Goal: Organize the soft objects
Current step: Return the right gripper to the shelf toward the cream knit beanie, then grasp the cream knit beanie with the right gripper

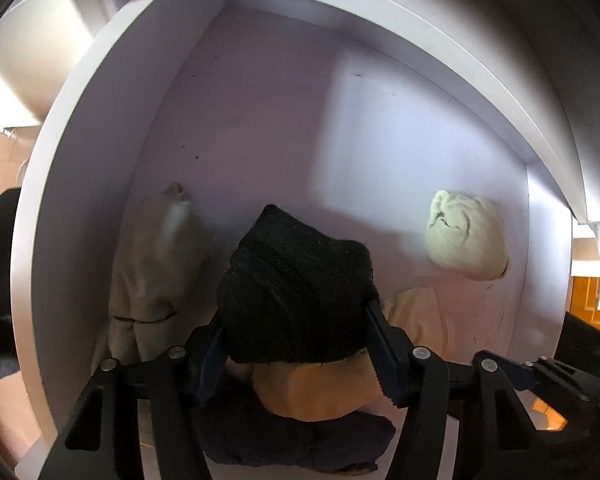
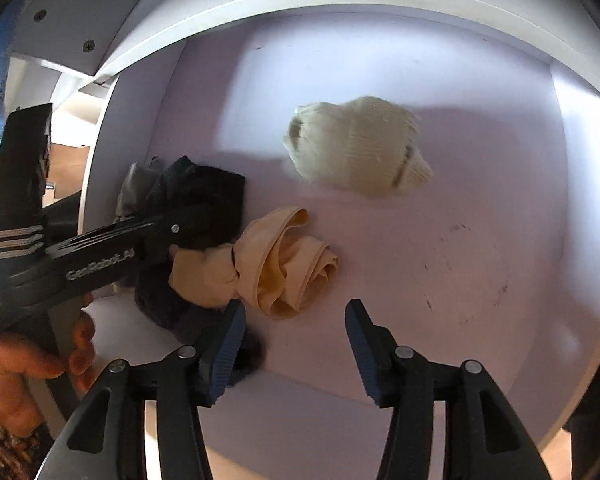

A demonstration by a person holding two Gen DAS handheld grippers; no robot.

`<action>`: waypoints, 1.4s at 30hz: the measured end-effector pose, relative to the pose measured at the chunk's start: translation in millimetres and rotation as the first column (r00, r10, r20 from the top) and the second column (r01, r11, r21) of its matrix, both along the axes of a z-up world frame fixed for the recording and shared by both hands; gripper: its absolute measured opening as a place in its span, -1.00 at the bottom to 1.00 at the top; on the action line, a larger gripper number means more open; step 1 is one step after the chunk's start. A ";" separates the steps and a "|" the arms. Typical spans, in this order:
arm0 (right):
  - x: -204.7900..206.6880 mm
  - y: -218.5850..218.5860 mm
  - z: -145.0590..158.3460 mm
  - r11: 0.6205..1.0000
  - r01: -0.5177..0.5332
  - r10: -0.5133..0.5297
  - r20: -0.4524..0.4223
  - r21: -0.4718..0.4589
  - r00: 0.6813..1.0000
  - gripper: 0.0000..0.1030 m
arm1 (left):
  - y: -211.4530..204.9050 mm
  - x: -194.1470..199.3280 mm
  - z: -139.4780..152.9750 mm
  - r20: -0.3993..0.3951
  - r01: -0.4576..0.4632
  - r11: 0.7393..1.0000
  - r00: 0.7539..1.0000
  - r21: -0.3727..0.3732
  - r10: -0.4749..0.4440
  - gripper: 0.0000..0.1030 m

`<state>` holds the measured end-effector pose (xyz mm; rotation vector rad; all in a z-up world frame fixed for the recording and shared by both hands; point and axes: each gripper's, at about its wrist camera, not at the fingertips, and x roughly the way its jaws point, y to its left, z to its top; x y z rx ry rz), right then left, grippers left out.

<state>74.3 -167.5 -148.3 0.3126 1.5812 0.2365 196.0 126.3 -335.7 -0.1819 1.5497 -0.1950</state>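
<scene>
black sock: a rolled dark knit bundle (image 1: 296, 292), sitting inside a white drawer (image 1: 80, 168), clamped between the left claw's blue pads

left claw: (image 1: 300, 344) jaws roughly half apart and pressing on both sides of the black sock, so it's got a real grip on it. It points steeply down into the drawer

cream sock: a pale balled-up bundle (image 2: 355, 148) lying by itself on the drawer floor, well apart from the rest and blurry in both views

peach cloth: a loosely rolled peach piece (image 2: 284, 268) on the floor just beside the black sock, touching the dark pile at its left

navy cloth: a dark blue lump (image 1: 300, 440) under the peach cloth, at the near edge of the drawer

beige cloth: a tan crumpled thing (image 1: 156, 264) propped against the left wall

right claw: (image 2: 296, 344) jaws standing partly apart with nothing between them, just bare drawer floor. The left pad is close to the peach cloth, can't tell if it touches

left wrist view only: the beige cloth's full shape and the pads biting on the black sock

right wrist view only: the left claw from the side, a hand (image 2: 24, 368) wrapped around its handle, and scuff marks (image 2: 463, 268) on the drawer floor

writing: "GenRobot.AI" in white on the left claw's arm, seen from the right wrist. No other text I can make out
</scene>
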 end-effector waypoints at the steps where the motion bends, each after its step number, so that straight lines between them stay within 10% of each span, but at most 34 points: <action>1: 0.7 2.6 -2.1 1.000 -0.010 0.010 -0.004 0.003 1.000 0.03 | 0.8 -0.7 -1.3 -0.004 -0.010 1.000 1.000 -0.005 0.010 0.22; 8: 4.2 9.5 -6.9 0.998 -0.052 0.052 0.031 0.030 0.998 0.02 | -0.8 -1.3 -4.9 -0.005 -0.014 1.000 1.000 -0.006 0.014 0.23; 13: 4.7 5.2 -11.2 0.999 -0.054 0.054 0.022 -0.001 0.998 -0.83 | 6.7 2.9 -1.5 0.000 -0.036 0.999 0.999 -0.014 0.036 0.23; 16: 0.2 -10.4 -17.0 0.999 -0.009 0.007 -0.036 -0.053 0.999 -0.88 | 8.4 3.8 -2.6 -0.001 -0.056 0.998 0.998 -0.022 0.056 0.23; 19: -4.8 -31.8 -19.4 0.992 0.061 -0.068 -0.071 -0.109 0.995 -0.82 | 6.4 0.8 -4.9 0.002 -0.071 0.997 0.997 -0.037 0.071 0.23; 23: -3.3 -26.9 -9.4 0.988 0.121 -0.116 -0.054 0.097 0.992 -0.38 | 6.3 0.7 -3.8 0.013 -0.071 0.997 0.997 -0.033 0.071 0.22; 33: 33.5 -1.5 0.1 0.959 -0.030 0.078 0.164 -0.281 0.983 -0.18 | -0.1 -1.0 4.8 0.036 -0.069 0.997 0.997 -0.022 0.069 0.22; 42: 47.8 45.2 -5.3 0.795 -0.294 0.451 0.192 -0.530 0.872 -0.12 | -2.4 -6.6 -1.7 0.029 -0.063 0.998 0.998 -0.006 0.064 0.22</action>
